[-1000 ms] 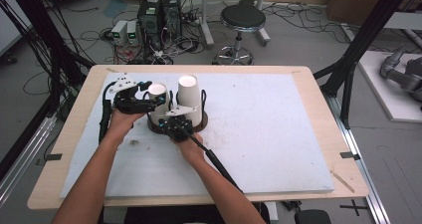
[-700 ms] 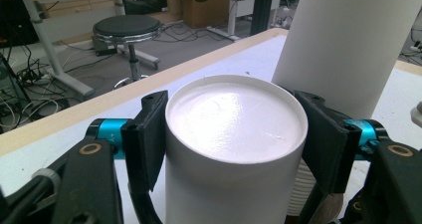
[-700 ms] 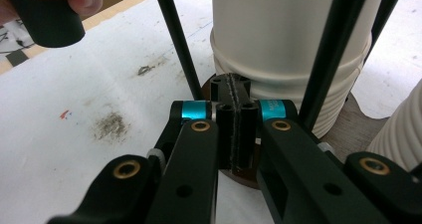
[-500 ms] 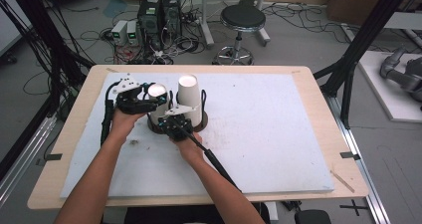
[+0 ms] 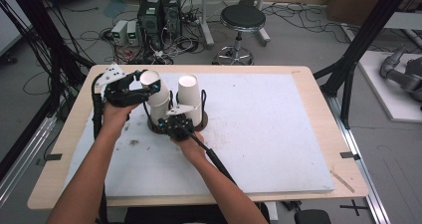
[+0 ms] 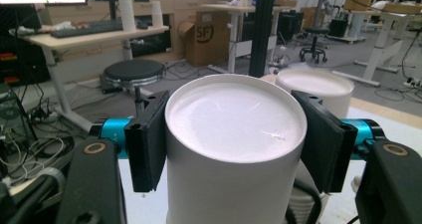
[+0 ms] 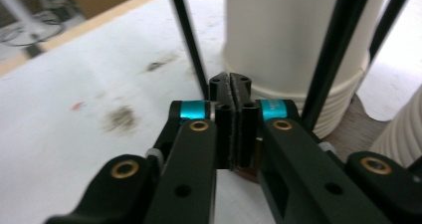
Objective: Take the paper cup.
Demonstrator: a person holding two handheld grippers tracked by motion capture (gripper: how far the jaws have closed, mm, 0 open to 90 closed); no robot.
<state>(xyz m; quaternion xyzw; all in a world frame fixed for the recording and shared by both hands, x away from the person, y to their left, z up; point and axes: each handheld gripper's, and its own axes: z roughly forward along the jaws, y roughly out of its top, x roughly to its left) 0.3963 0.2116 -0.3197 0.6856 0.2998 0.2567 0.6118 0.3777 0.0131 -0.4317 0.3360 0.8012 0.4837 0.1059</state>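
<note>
Two stacks of upturned white paper cups stand in a holder with thin black rods (image 7: 191, 40) and a brown base (image 7: 348, 134). My left gripper (image 5: 149, 87) is shut on the top cup (image 5: 158, 98) of the left stack (image 5: 161, 117) and holds it raised and tilted. In the left gripper view the jaws press both sides of that cup (image 6: 234, 114). The right stack (image 5: 189, 97) stands untouched. My right gripper (image 5: 175, 122) is low at the holder's front. Its jaws (image 7: 233, 92) are pinched together on the edge of the brown base, just before the right stack (image 7: 293, 45).
The holder stands left of centre on a white mat (image 5: 259, 134) over a wooden table (image 5: 318, 79). Dark smudges (image 7: 119, 117) mark the mat near the holder. A black cable (image 5: 214, 159) trails from my right gripper along the forearm. A stool (image 5: 243, 20) and electronics sit on the floor beyond.
My left gripper has lifted the top cup of the left stack a little higher and toward the left, tilting it. The right gripper stays at the holder's base.
</note>
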